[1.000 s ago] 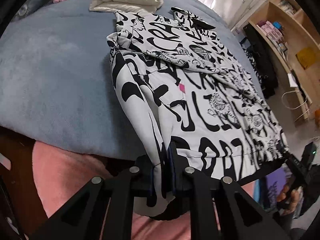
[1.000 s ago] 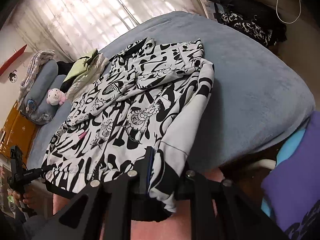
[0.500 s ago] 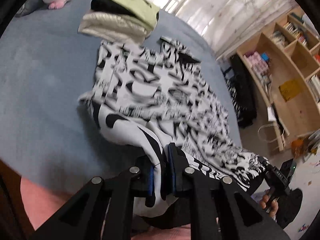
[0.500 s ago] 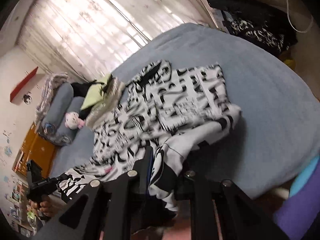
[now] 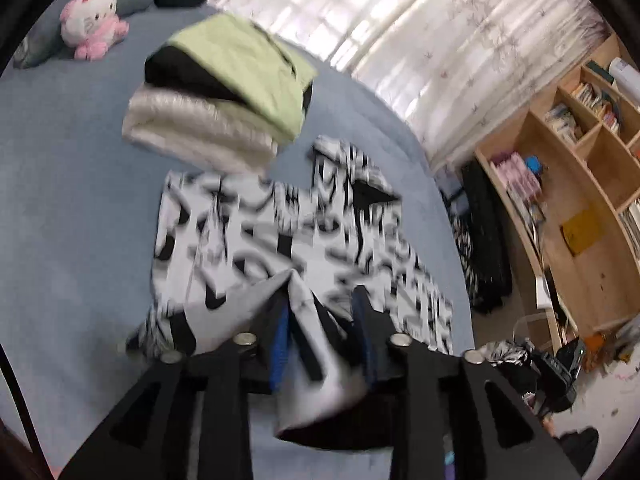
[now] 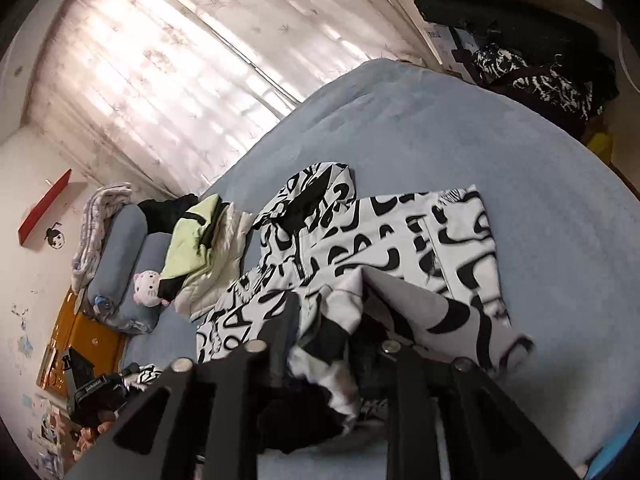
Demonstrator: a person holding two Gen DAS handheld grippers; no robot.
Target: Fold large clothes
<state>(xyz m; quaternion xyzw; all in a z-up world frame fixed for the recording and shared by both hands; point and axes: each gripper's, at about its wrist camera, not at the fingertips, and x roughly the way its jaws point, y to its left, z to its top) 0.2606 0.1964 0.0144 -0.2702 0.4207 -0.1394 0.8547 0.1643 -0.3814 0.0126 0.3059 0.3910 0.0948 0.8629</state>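
On the blue bed (image 6: 460, 128), the black-and-white jacket (image 6: 400, 232) lies just beside the stacked clothes (image 5: 212, 120), hem folded over; both grippers' jaws have just been opening, releasing it, so smoothing comes next.

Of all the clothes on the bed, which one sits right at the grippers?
The black-and-white printed jacket: its hem lies between both grippers' jaws. The other clothes, a folded stack with a green piece on top, lie beyond it, toward the pink plush toy.

Daylight glows through sheer patterned curtains (image 6: 168, 80) behind the blue-covered bed (image 6: 460, 136), with a wooden bookshelf (image 5: 576, 184) along one side and a red wall shelf (image 6: 44, 204).
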